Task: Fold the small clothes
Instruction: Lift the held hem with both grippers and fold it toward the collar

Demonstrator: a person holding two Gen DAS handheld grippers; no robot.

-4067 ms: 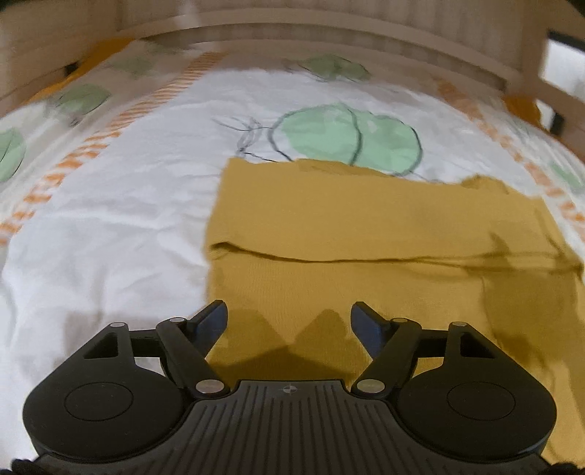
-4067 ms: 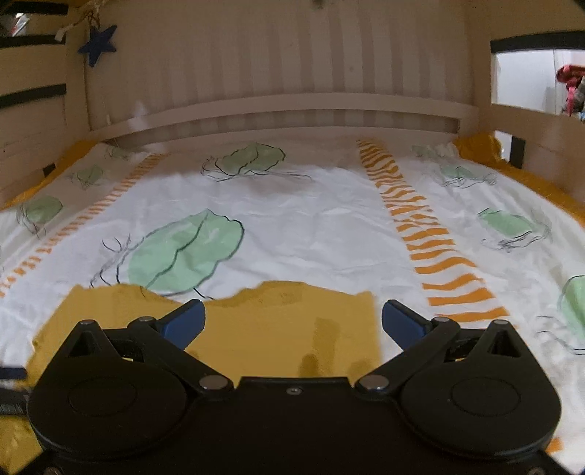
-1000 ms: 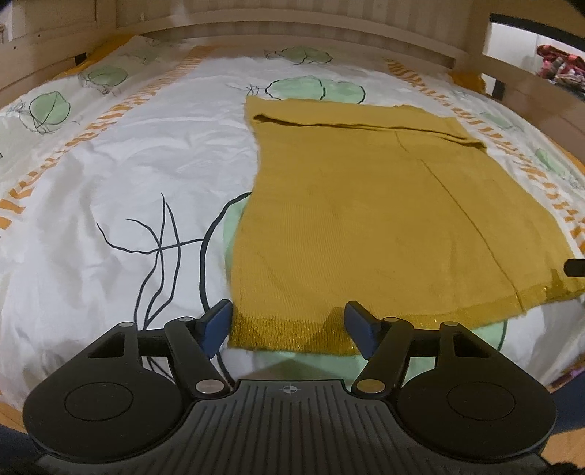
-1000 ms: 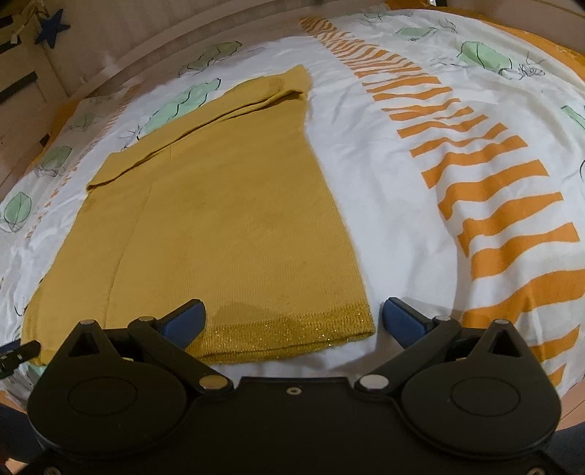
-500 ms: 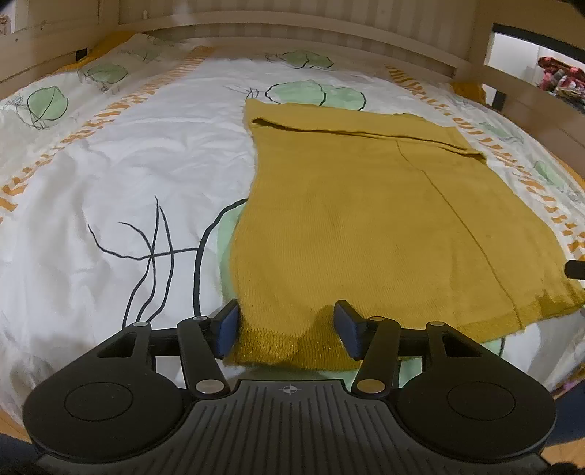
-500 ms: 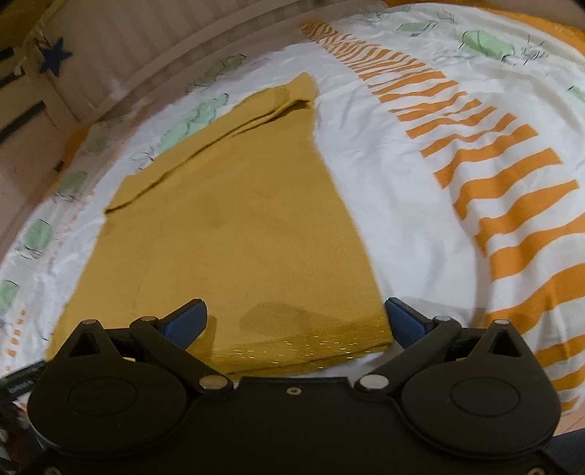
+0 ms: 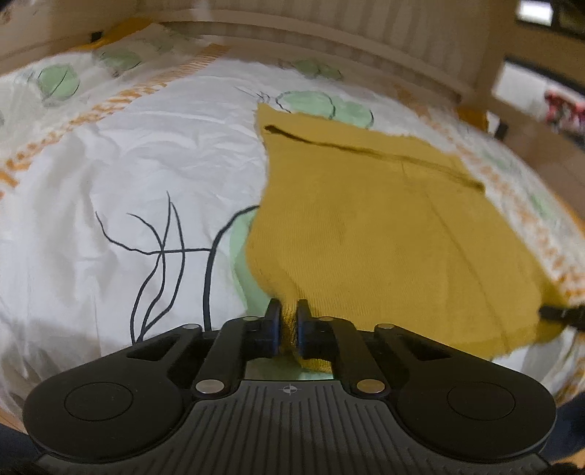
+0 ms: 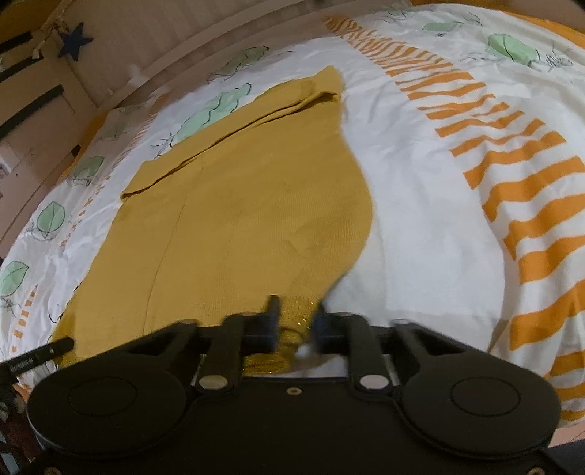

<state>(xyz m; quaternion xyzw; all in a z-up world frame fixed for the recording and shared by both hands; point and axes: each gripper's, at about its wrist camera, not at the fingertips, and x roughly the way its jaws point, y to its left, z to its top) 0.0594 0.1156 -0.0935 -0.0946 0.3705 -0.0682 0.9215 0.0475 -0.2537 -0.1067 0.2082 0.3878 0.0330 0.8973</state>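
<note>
A mustard-yellow knit garment (image 7: 384, 226) lies spread on the bed, its far end folded over into a band. It also shows in the right wrist view (image 8: 248, 219). My left gripper (image 7: 288, 318) is shut on the garment's near left hem corner, which is lifted off the sheet. My right gripper (image 8: 295, 314) is shut on the near right hem corner with its glittery edge. The right gripper's tip shows at the right edge of the left wrist view (image 7: 559, 313). The left gripper's tip shows at the left edge of the right wrist view (image 8: 40, 352).
The bed sheet (image 7: 109, 190) is white with green leaf prints and orange striped bands (image 8: 519, 175). A wooden slatted headboard (image 7: 329, 25) runs along the far side. A blue star (image 8: 75, 44) hangs on the wooden wall at left.
Both grippers have closed on the near hem corners of the garment, which were between open jaws half a second ago. The hem now bunches and lifts at both corners.
</note>
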